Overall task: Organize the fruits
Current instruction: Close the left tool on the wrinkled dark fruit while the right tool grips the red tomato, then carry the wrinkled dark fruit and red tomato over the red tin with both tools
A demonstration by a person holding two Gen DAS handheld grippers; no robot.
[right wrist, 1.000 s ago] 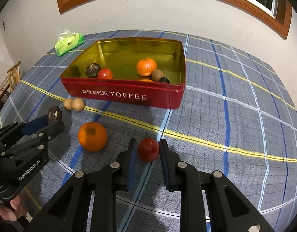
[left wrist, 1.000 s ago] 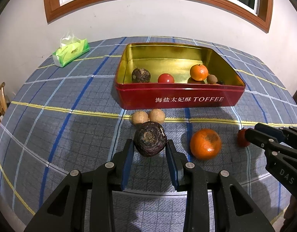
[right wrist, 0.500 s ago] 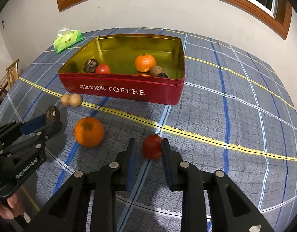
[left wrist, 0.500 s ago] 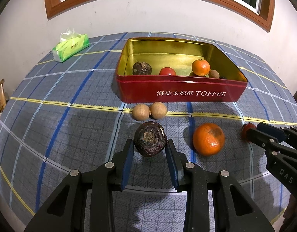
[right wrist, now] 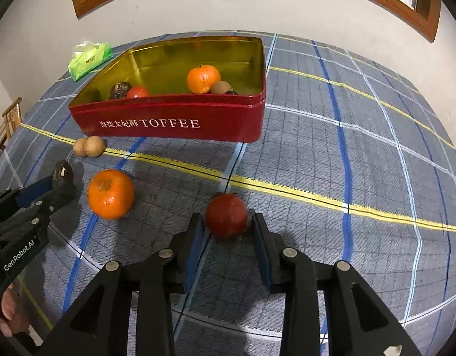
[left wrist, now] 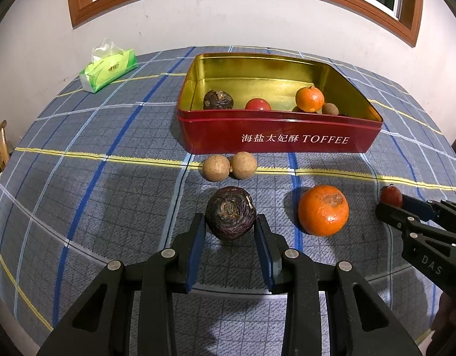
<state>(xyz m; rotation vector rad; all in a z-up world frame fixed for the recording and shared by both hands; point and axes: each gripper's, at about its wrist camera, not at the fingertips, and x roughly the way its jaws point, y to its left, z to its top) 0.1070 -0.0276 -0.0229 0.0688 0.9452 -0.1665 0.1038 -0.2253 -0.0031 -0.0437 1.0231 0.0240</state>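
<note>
My left gripper (left wrist: 229,228) is shut on a dark wrinkled fruit (left wrist: 230,212), both blue pads against its sides just above the checked cloth. The jaws of my right gripper (right wrist: 228,222) are opening. A small red fruit (right wrist: 226,215) sits between them with a gap at the right pad. A red TOFFEE tin (left wrist: 275,139) with a gold inside stands beyond, holding a dark fruit, a red fruit, an orange and brown fruits. A large orange (left wrist: 323,209) lies between the two grippers. Two tan round fruits (left wrist: 229,166) rest by the tin's front wall.
A green tissue pack (left wrist: 108,69) lies at the far left of the table near the wall. A wooden chair (right wrist: 8,121) stands off the table's left edge. A hand (right wrist: 11,311) shows under the left gripper's body.
The right gripper's jaws have spread apart and no longer pinch the red fruit. The left gripper keeps its hold on the dark fruit in the same spot.
</note>
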